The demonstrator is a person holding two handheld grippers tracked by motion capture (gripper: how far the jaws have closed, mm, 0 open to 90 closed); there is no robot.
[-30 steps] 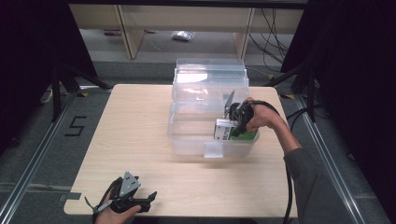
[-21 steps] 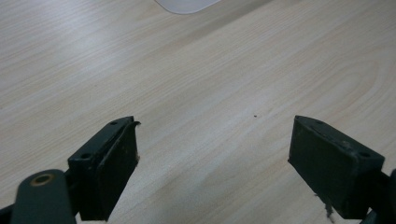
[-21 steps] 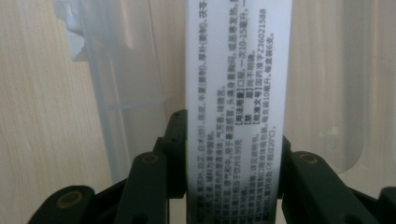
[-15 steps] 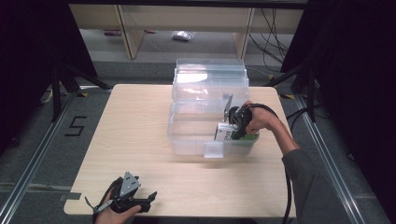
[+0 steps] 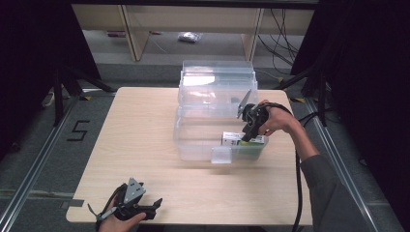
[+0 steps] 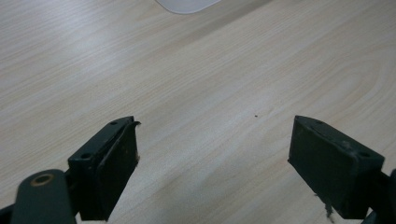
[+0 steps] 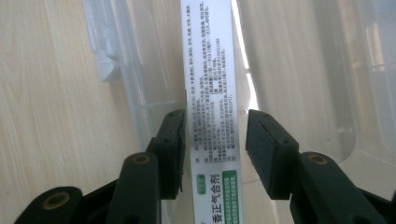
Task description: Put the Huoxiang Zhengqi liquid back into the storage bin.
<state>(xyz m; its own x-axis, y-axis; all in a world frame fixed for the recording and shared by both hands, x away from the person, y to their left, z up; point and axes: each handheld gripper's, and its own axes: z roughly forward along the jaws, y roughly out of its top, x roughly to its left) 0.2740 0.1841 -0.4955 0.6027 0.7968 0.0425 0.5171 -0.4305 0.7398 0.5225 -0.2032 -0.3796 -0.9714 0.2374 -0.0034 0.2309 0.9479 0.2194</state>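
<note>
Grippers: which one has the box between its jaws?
The right gripper, inside the clear bin; its jaws straddle the white-and-green box. The left gripper hangs over bare table.

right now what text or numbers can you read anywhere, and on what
"5" – black figure on the grey floor left of the table.
"香正气合剂" – large print at the near end of the white-and-green box, which stands between the right tool's jaws inside the clear bin; possibly cut off at the frame edge.
Small print along the box: too small to read.

Small print on the white box (image 7: 209, 93) is too blurred to read
</note>
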